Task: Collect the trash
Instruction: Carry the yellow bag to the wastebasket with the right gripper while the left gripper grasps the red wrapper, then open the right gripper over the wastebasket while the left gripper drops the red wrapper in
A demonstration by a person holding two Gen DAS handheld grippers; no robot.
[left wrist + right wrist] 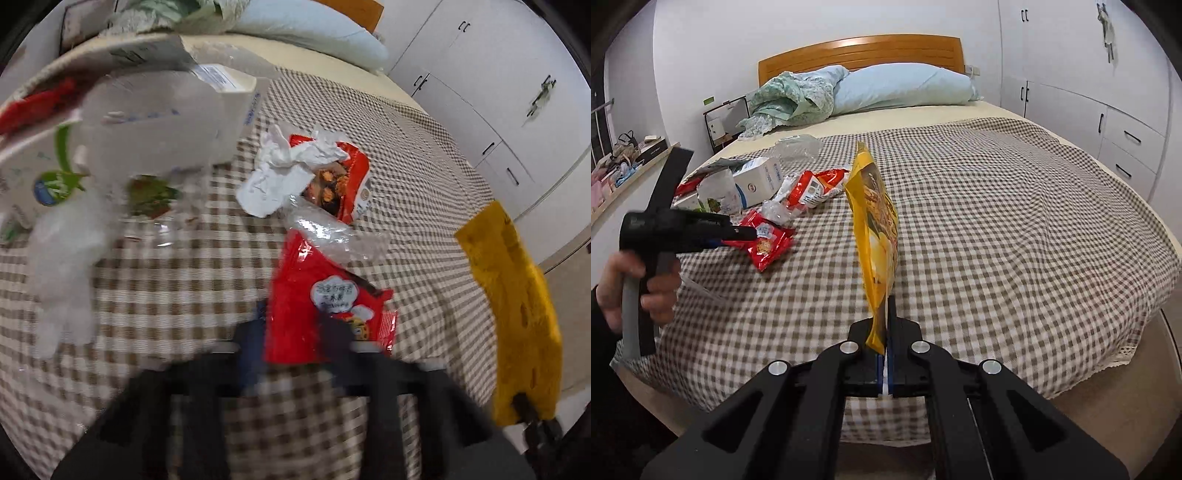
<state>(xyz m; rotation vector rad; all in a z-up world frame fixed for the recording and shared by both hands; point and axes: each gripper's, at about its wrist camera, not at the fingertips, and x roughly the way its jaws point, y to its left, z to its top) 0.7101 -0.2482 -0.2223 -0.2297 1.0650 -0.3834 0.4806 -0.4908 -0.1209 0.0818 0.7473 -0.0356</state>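
My right gripper (885, 325) is shut on a yellow snack bag (877, 229) and holds it upright above the checked bedspread (997, 229); the bag also shows at the right in the left wrist view (517, 314). My left gripper (295, 339) is at the near edge of a red snack wrapper (317, 299) on the bed, its jaws on either side of it; the view is blurred, so whether they grip is unclear. In the right wrist view the left gripper (738, 234) reaches that red wrapper (768, 245). Beyond lie another red wrapper (347, 181), crumpled white paper (280, 170) and clear plastic (332, 236).
A white carton (173, 114) and a printed bag (55, 177) lie at the left of the pile. A pillow (905, 88) and folded quilt (790, 99) sit at the headboard. White cabinets (1089, 92) line the right wall. The bed's near edge (960, 413) is just below my right gripper.
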